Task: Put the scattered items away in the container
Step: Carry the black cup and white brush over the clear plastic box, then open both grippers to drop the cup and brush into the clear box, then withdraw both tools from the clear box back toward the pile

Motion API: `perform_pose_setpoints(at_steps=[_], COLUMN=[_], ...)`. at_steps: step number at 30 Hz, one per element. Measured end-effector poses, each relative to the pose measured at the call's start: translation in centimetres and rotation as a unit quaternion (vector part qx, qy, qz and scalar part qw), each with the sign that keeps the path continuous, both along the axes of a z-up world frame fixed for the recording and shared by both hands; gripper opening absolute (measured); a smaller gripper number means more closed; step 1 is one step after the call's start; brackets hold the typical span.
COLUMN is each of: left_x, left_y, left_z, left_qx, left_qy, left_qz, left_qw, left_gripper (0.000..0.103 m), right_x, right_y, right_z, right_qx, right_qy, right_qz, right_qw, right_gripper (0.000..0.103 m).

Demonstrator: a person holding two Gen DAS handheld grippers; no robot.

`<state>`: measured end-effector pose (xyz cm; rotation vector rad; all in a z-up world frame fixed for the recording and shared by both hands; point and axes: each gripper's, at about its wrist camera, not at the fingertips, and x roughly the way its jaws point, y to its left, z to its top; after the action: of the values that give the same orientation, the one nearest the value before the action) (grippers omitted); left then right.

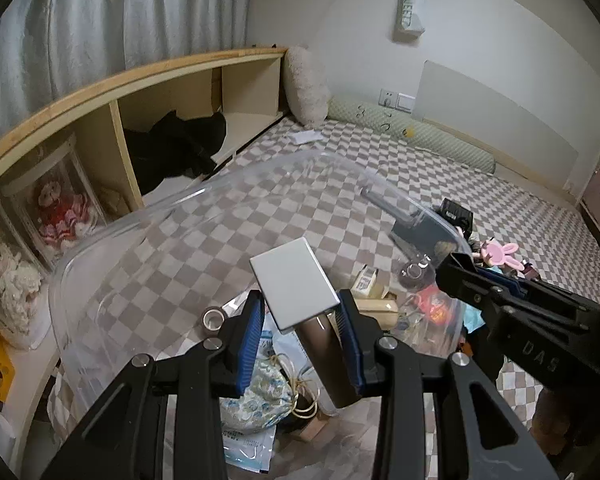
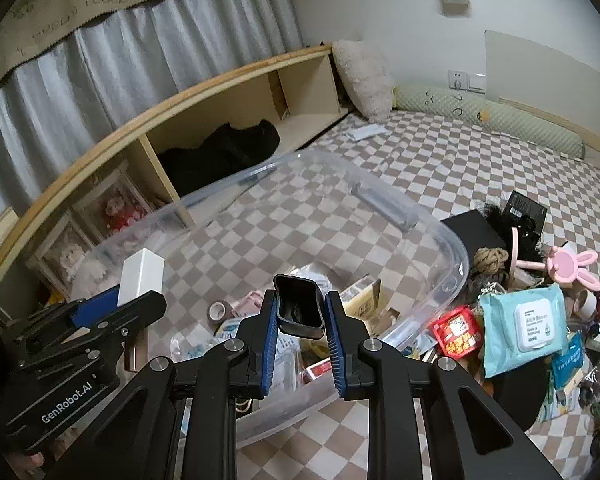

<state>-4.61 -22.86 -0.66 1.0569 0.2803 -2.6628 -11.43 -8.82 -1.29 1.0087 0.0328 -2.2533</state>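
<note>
A flat white rectangular box with a brown lower part (image 1: 296, 284) is clamped between the blue ribbed pads of the left gripper (image 1: 302, 316). A small black plastic case with rounded corners and a glossy rim (image 2: 300, 307) is pinched by the right gripper (image 2: 300, 314), its jaws nearly shut. Below and ahead of both claws the clear smooth plastic container (image 2: 440, 240) is seen on the checked woven bedcover (image 2: 460, 168); a tape roll (image 2: 219, 312) and packets lie inside, while bare floor remains at its far end. To the right of the right claw, past the container's curved rim, a teal wipes pack (image 2: 524, 320) and a pink rabbit-shaped piece (image 2: 568, 266) are heaped.
</note>
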Motion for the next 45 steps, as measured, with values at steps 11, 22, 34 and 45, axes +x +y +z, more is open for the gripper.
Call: perform_pose_setpoints(at_steps=[11,22,34,45], left_x=[-0.5,-0.6,-0.3,-0.3], left_y=[-1.2,-1.5,-1.0,-1.6], left_z=[-1.7,-2.3,-1.2,-1.4], left_qx=[0.001,0.002,-0.005,-0.002], left_qy=[-0.038,-0.057,-0.042,-0.045], left_qz=[0.011,0.014,0.009,0.014], left_qw=[0.9992,0.9983,0.9990,0.9989], left_gripper=[0.037,0.037,0.037,0.037], right_x=[-0.3,-0.3,-0.8,-0.6], right_y=[-1.3,-1.7,-0.9,-0.5], right_z=[-2.3,-2.8,-3.0,-2.4], right_qx=[0.024,0.025,0.022,0.025], right_qy=[-0.030,-0.037,-0.051,-0.037], right_qz=[0.000,0.007,0.001,-0.001], right_qw=[0.999,0.999,0.998,0.999], right_gripper=[0.024,0.024,0.024,0.024])
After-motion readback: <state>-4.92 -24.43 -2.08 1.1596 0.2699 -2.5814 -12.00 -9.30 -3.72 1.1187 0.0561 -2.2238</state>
